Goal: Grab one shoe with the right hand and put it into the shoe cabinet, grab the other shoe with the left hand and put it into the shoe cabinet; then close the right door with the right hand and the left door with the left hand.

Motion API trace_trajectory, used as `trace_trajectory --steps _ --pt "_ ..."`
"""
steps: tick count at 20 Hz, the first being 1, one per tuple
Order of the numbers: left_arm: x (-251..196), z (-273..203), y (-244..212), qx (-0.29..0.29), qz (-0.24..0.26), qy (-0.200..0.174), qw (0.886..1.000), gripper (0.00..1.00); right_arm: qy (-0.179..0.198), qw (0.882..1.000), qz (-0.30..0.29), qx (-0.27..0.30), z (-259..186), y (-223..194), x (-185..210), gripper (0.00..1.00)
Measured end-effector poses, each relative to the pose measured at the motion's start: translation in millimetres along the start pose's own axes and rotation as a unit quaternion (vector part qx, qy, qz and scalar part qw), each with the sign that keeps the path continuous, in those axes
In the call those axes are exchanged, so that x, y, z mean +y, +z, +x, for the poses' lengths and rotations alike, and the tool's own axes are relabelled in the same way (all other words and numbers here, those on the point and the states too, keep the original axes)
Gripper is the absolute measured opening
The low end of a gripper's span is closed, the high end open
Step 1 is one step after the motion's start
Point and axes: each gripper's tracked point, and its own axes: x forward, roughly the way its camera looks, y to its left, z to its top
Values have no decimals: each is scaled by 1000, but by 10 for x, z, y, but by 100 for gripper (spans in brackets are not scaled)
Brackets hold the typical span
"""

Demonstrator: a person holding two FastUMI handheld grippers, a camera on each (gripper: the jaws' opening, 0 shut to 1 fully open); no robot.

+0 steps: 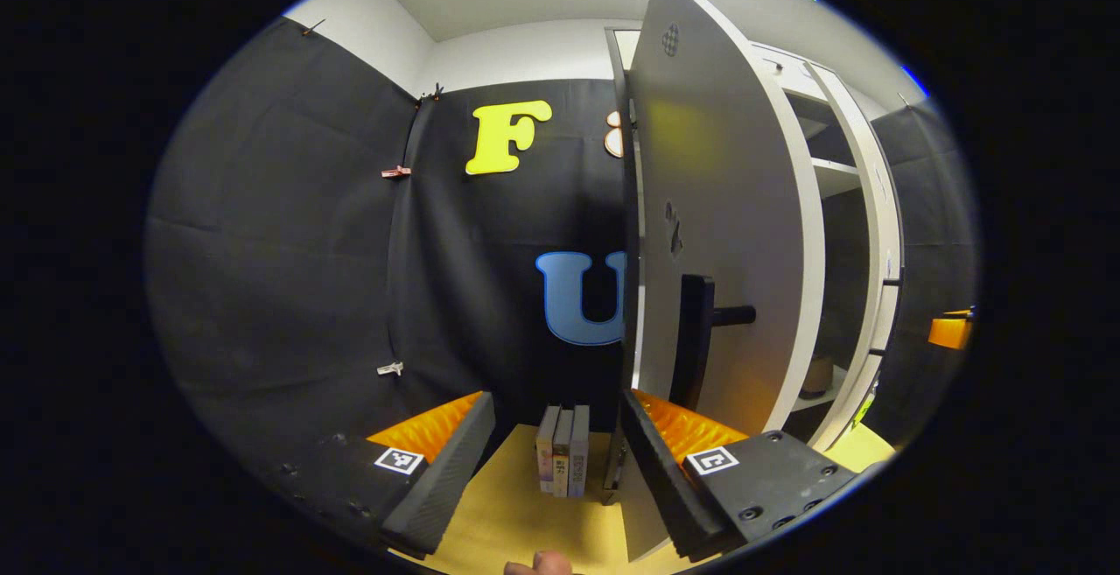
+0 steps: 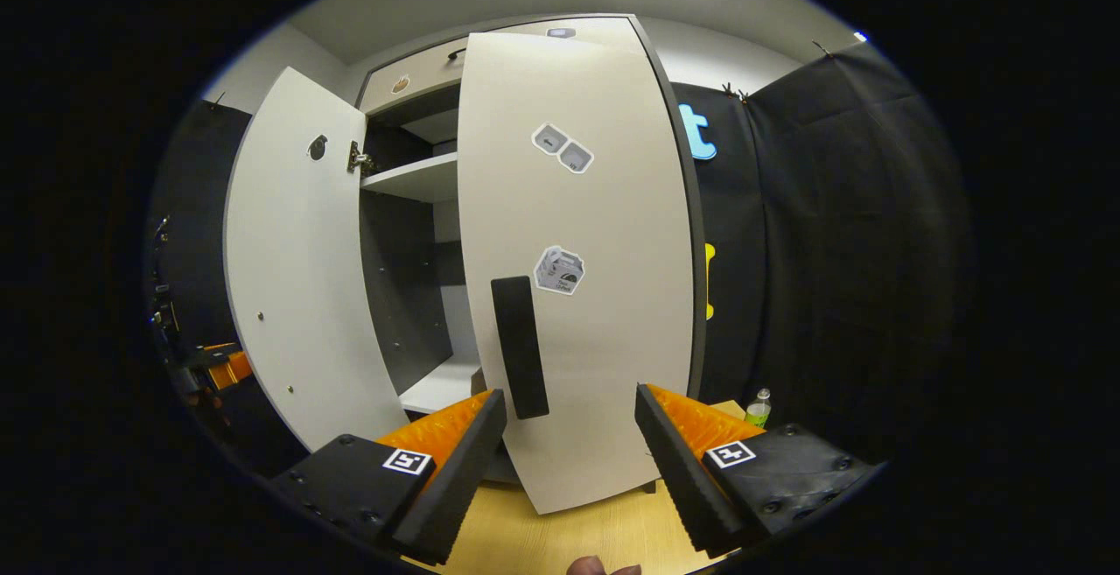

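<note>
The white shoe cabinet (image 2: pixel 411 177) stands with both doors ajar. In the right gripper view its right door (image 2: pixel 595 312) faces me closely, swung partway across the opening, and the black handle (image 2: pixel 519 347) sits just above my open right gripper (image 2: pixel 569 435). The left door (image 1: pixel 726 234) rises right in front of my open left gripper (image 1: pixel 556 444), its bottom edge beside the right finger (image 1: pixel 656 461) and its black handle (image 1: pixel 696 339) above that. A small brown shape (image 1: pixel 818 374), likely a shoe, lies on the lower shelf. Nothing is held by either gripper.
Several books (image 1: pixel 563 461) stand upright on the wooden floor beside the cabinet. A small bottle (image 2: pixel 759 406) stands right of the cabinet. The other gripper (image 2: pixel 210 365) shows beyond the left door (image 2: pixel 297 295). Black cloth walls close in on both sides.
</note>
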Motion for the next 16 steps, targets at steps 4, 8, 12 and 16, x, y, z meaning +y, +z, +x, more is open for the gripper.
trace_trajectory --steps 4,8,12,16 --pt "-271 -36 1 5 -5 -13 1000 89 10 1000 -5 -3 -9 24 15 98" --pt "-605 -43 4 2 -4 -37 999 94 14 1000 -1 -3 -33 20 -6 98" --pt "-922 39 -9 7 -23 -62 998 90 14 1000 0 -8 -56 68 -41 98" --pt "-1312 88 39 5 -23 -93 995 95 15 1000 1 -8 -85 69 -53 98"
